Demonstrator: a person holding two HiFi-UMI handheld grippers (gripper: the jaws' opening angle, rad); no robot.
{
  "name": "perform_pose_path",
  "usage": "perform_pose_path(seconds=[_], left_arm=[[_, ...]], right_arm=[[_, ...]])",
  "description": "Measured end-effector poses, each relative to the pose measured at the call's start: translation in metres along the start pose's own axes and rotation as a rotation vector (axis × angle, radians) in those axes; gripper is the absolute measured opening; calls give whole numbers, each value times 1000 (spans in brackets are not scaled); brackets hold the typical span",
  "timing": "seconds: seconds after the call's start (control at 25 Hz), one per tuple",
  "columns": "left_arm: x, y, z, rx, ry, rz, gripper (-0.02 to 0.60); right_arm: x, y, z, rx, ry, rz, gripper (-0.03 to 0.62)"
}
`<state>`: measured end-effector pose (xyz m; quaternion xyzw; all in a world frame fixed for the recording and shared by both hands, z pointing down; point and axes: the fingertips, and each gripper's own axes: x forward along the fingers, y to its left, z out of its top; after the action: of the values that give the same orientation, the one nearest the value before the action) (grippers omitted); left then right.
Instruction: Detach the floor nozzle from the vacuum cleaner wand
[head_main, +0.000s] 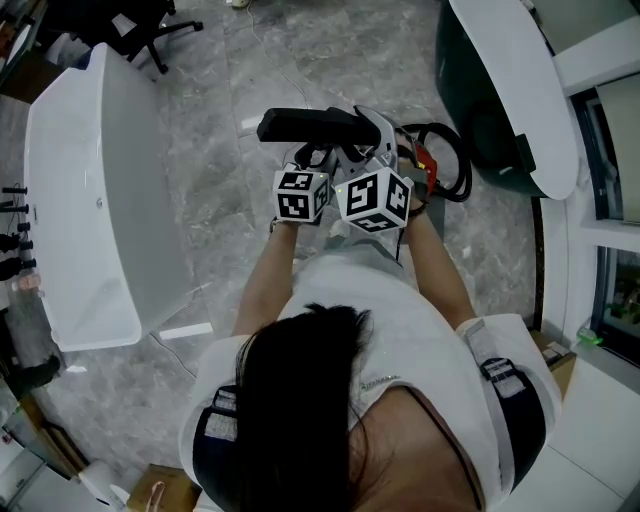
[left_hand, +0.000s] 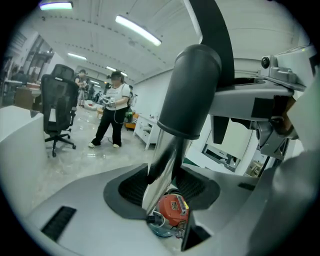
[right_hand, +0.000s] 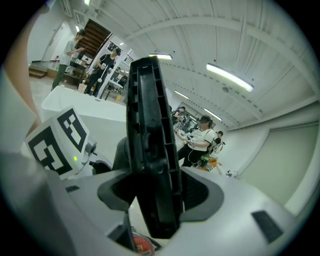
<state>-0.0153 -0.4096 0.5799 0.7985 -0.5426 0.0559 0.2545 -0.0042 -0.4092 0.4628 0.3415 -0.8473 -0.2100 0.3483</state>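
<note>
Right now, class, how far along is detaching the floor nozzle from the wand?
Done: right gripper clamps the floor nozzle. In hand: left gripper appears clamped on the wand. To do: pull them apart; the wand sits in the dark collar.

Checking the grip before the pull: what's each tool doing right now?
Left tool: closed on the wand.
Right tool: closed on the floor nozzle.

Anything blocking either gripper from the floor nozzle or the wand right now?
Nothing visible. The right gripper is closed on the floor nozzle. The left gripper has the wand between its jaws, pads against the metal tube. Neither gripper view shows anything else between pads and parts.
</note>
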Motion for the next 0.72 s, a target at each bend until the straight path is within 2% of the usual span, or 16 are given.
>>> perform_pose_path(seconds=[0.36,0.72], left_arm=[[4,-5,4,39,-20,-6,166],[6,-9,4,39,-19,-11,166]], right_arm=[[-1,-9,-1,7,-17,-17,250],[-3,-12,0,-23,-41,-33,247]])
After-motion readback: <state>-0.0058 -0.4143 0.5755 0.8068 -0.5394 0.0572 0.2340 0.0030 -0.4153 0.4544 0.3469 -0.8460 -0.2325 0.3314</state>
